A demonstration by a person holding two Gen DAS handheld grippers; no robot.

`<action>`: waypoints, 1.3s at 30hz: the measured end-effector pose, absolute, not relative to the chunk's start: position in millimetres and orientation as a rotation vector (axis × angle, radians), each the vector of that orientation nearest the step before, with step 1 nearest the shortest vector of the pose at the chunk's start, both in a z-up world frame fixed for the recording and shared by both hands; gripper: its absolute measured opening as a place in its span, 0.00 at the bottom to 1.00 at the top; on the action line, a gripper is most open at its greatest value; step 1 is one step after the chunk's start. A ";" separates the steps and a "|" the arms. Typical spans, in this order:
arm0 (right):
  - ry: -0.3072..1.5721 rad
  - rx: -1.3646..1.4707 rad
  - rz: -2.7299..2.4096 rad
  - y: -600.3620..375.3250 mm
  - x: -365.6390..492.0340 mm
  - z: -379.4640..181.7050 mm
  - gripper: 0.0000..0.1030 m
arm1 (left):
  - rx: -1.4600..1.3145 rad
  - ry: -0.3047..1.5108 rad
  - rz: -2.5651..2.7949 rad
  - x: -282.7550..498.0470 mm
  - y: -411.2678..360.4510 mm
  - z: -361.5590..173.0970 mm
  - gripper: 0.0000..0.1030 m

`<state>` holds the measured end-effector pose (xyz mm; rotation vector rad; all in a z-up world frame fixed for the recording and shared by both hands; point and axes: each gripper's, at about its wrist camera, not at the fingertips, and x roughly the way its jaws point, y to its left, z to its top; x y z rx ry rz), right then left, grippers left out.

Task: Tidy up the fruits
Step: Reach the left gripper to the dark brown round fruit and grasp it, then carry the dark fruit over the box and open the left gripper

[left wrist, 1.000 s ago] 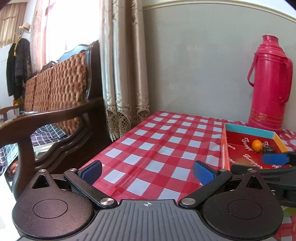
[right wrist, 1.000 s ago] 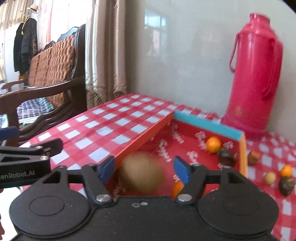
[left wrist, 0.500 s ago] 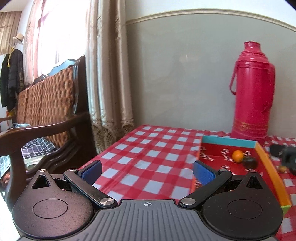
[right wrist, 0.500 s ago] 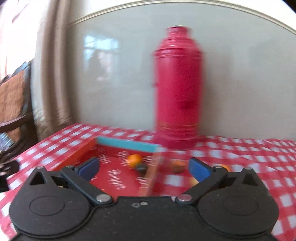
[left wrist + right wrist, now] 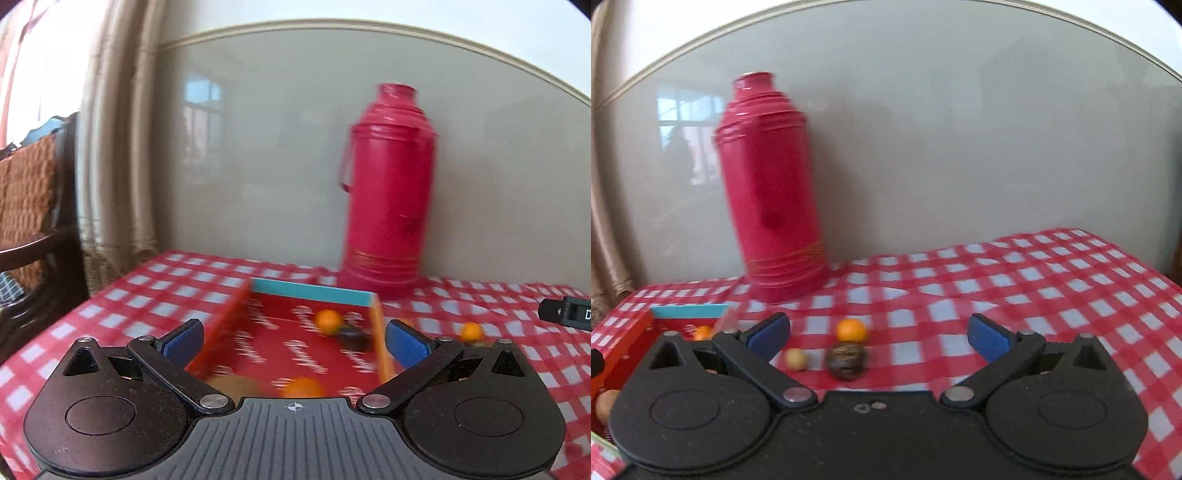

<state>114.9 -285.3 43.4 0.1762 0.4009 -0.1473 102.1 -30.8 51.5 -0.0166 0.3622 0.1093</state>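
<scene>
A red box (image 5: 295,350) with a blue far wall holds an orange (image 5: 328,321), a dark fruit (image 5: 354,341), a second orange (image 5: 304,387) and a brown kiwi (image 5: 232,386). My left gripper (image 5: 294,341) is open and empty over the box. My right gripper (image 5: 879,338) is open and empty above loose fruit on the cloth: an orange (image 5: 851,329), a dark brown fruit (image 5: 846,360) and a small tan fruit (image 5: 796,359). The box (image 5: 624,339) shows at the right wrist view's left edge.
A tall red thermos (image 5: 388,192) stands behind the box against the grey wall, also in the right wrist view (image 5: 772,184). A red-checked cloth (image 5: 1015,288) covers the table. A wooden chair (image 5: 33,206) and a curtain are at the left.
Both grippers have swung to the right. The right gripper let go of the kiwi, which now lies in the box, and moved from over the box to over the loose fruit.
</scene>
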 end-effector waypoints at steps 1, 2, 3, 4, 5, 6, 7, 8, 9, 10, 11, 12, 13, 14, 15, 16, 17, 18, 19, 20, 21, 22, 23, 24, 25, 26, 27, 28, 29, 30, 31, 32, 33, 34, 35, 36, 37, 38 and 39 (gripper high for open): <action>0.399 0.174 -0.163 -291.3 114.1 41.7 0.94 | -0.005 0.369 0.087 105.0 -40.6 50.6 1.00; 0.399 0.167 -0.180 -296.3 113.9 39.8 0.94 | 0.006 0.377 0.061 108.1 -50.0 49.9 1.00; 0.401 0.162 -0.195 -302.8 112.9 38.7 0.94 | 0.014 0.383 0.036 110.2 -60.4 48.2 1.00; 0.398 0.160 -0.205 -308.0 111.8 37.2 0.94 | 0.017 0.382 0.018 111.8 -69.2 47.4 1.00; 0.393 0.158 -0.220 -314.4 109.4 35.8 0.94 | 0.018 0.379 -0.005 113.9 -78.7 45.9 1.00; 0.393 0.157 -0.236 -320.0 106.2 35.0 0.94 | 0.015 0.379 -0.026 116.9 -88.6 44.7 1.00; 0.393 0.159 -0.250 -326.8 103.2 34.5 0.94 | 0.017 0.379 -0.036 118.5 -98.5 43.7 1.00; 0.390 0.162 -0.263 -334.1 101.5 34.1 0.94 | 0.030 0.380 -0.044 121.9 -107.6 42.5 1.00; 0.389 0.161 -0.283 -340.7 100.2 32.0 0.94 | 0.042 0.381 -0.054 124.5 -117.4 40.6 1.00; 0.394 0.159 -0.299 -345.5 98.9 31.3 0.94 | 0.046 0.385 -0.065 126.8 -126.4 37.9 1.00; 0.397 0.158 -0.318 -352.4 98.5 29.1 0.94 | 0.045 0.397 -0.078 129.9 -134.4 35.4 1.00; 0.396 0.156 -0.340 -358.8 97.6 27.2 0.94 | 0.039 0.406 -0.090 132.0 -141.3 33.0 1.00; 0.397 0.154 -0.361 -364.7 97.0 26.3 0.94 | 0.032 0.409 -0.099 135.1 -148.7 29.6 1.00; 0.395 0.156 -0.381 -372.2 96.5 25.2 0.94 | 0.028 0.412 -0.105 137.9 -155.6 26.9 1.00; 0.389 0.161 -0.399 -379.2 95.6 24.0 0.94 | 0.029 0.421 -0.112 140.6 -161.3 24.9 1.00; 0.391 0.170 -0.421 -387.3 95.7 22.4 0.94 | 0.033 0.429 -0.119 145.1 -169.1 23.0 1.00; 0.394 0.180 -0.436 -395.0 95.5 21.0 0.94 | 0.041 0.431 -0.123 149.6 -176.3 20.3 1.00; 0.387 0.189 -0.450 -402.3 95.0 20.0 0.94 | 0.058 0.440 -0.126 154.5 -183.4 17.4 1.00; 0.381 0.195 -0.461 -408.0 94.2 18.4 0.94 | 0.071 0.452 -0.132 160.3 -189.9 14.3 1.00; 0.386 0.199 -0.475 -413.9 94.7 16.3 0.94 | 0.076 0.457 -0.139 165.5 -196.0 11.6 1.00; 0.392 0.201 -0.485 -419.0 96.0 14.6 0.94 | 0.084 0.460 -0.137 170.6 -201.9 8.9 1.00; 0.392 0.203 -0.494 -424.3 97.3 12.1 0.94 | 0.101 0.472 -0.137 175.9 -207.9 6.0 1.00; 0.396 0.202 -0.502 -428.2 98.7 9.9 0.94 | 0.107 0.483 -0.141 180.7 -212.1 4.1 0.97; 0.406 0.203 -0.512 -432.6 101.2 6.8 0.94 | 0.104 0.496 -0.143 186.1 -216.0 1.7 0.86; 0.412 0.207 -0.518 -436.4 102.9 4.3 0.94 | 0.103 0.515 -0.143 191.9 -219.7 -1.6 0.77; 0.414 0.214 -0.524 -440.1 104.7 1.2 0.94 | 0.101 0.534 -0.143 196.9 -222.2 -5.0 0.77; 0.419 0.220 -0.531 -444.5 107.1 -2.2 0.94 | 0.097 0.551 -0.143 201.8 -224.3 -8.6 0.76; 0.432 0.229 -0.537 -448.3 110.6 -5.8 0.94 | 0.093 0.563 -0.137 206.2 -226.3 -12.1 0.76; 0.439 0.233 -0.537 -452.1 114.2 -7.7 0.94 | 0.093 0.570 -0.132 209.3 -227.8 -15.1 0.76; 0.437 0.233 -0.539 -453.9 116.3 -9.1 0.94 | 0.092 0.580 -0.131 213.5 -228.9 -18.1 0.76; 0.433 0.229 -0.540 -454.5 117.6 -9.8 0.94 | 0.086 0.586 -0.129 217.1 -229.3 -20.6 0.76; 0.438 0.226 -0.540 -455.3 119.6 -11.2 0.94 | 0.084 0.593 -0.130 220.3 -229.6 -22.5 0.76; 0.442 0.225 -0.537 -456.1 121.1 -12.7 0.94 | 0.089 0.600 -0.127 223.8 -229.8 -24.0 0.76; 0.445 0.222 -0.535 -456.6 122.0 -14.4 0.94 | 0.090 0.603 -0.125 227.6 -229.9 -25.8 0.76; 0.451 0.219 -0.534 -457.8 123.1 -15.4 0.94 | 0.087 0.607 -0.125 230.3 -229.3 -26.7 0.76; 0.456 0.217 -0.532 -459.1 123.7 -15.6 0.94 | 0.085 0.612 -0.123 233.6 -229.2 -28.4 0.72; 0.457 0.213 -0.531 -460.0 123.7 -15.5 0.94 | 0.087 0.630 -0.123 237.7 -229.2 -30.8 0.45; 0.456 0.212 -0.529 -461.2 123.2 -14.8 0.94 | 0.075 0.638 -0.127 240.9 -227.4 -31.9 0.44; 0.456 0.215 -0.528 -462.5 122.4 -14.3 0.94 | 0.070 0.642 -0.123 242.2 -228.0 -31.7 0.44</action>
